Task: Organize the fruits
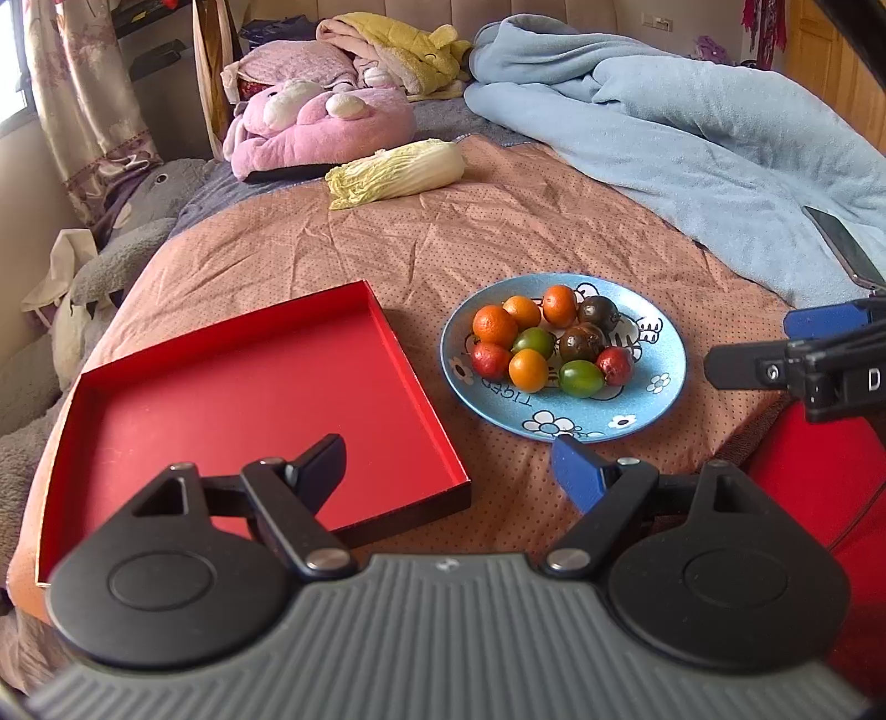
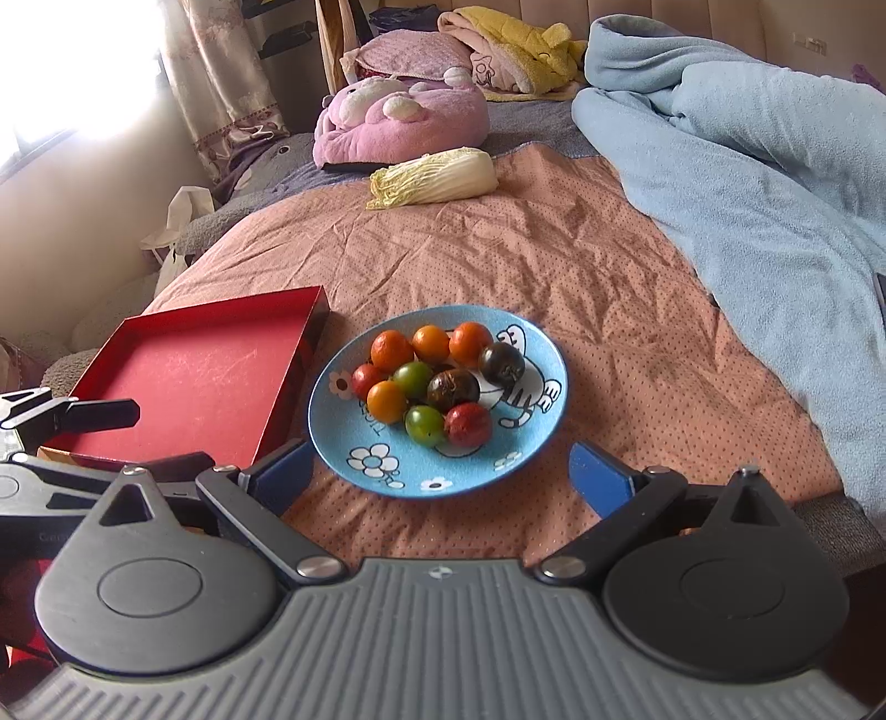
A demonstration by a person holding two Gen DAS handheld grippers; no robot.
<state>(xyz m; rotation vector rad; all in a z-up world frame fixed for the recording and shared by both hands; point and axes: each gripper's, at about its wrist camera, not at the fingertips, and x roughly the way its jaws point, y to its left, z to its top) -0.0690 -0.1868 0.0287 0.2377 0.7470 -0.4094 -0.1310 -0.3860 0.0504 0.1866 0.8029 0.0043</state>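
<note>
Blue plate (image 2: 487,471) rests on soft bedding, so either wide-open, empty gripper—left gripper (image 1: 451,471), right gripper (image 2: 440,476)—nudging its packed fruits (image 2: 437,382) could tip them out.

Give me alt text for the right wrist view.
A blue plate holding ten small fruits sits on a bed just ahead of the open, empty right gripper. An empty red tray lies to its left.

Bed with dotted salmon-pink cotton bedspread (image 2: 554,266); crumpled pale-blue fleece blanket (image 2: 747,183); beige padded headboard (image 1: 526,16); floral patterned curtain (image 2: 221,72); sunlit window (image 2: 72,61)
</note>
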